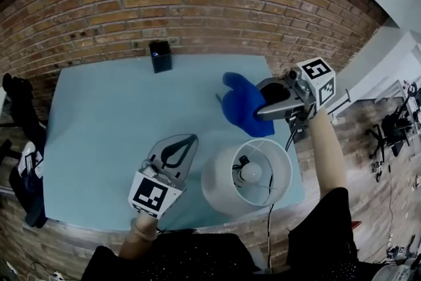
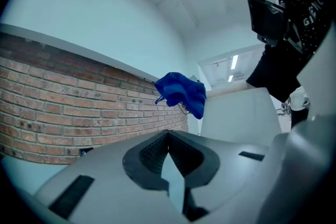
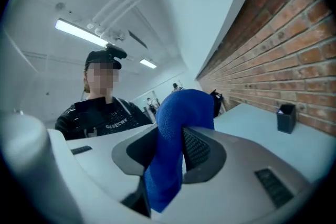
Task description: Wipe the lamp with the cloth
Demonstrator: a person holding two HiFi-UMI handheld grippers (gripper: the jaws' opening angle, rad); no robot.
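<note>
The lamp (image 1: pixel 247 174) stands at the table's near edge, its white shade seen from above with the bulb (image 1: pixel 252 172) inside. The shade (image 2: pixel 241 113) also fills the right of the left gripper view. My right gripper (image 1: pixel 261 111) hovers just beyond the lamp, shut on a blue cloth (image 1: pixel 242 105) that hangs bunched from its jaws. In the right gripper view the cloth (image 3: pixel 176 134) is pinched between the right gripper's (image 3: pixel 178 136) pads. My left gripper (image 1: pixel 189 140) sits left of the shade, shut and holding nothing (image 2: pixel 168 135). The cloth (image 2: pixel 181 91) shows ahead of it.
A light blue table (image 1: pixel 105 115) runs back to a brick wall (image 1: pixel 197 3). A small black box (image 1: pixel 160 56) stands at the far edge, also in the right gripper view (image 3: pixel 286 118). A power cord (image 1: pixel 271 220) drops off the near edge. Dark gear (image 1: pixel 23 141) lies left of the table.
</note>
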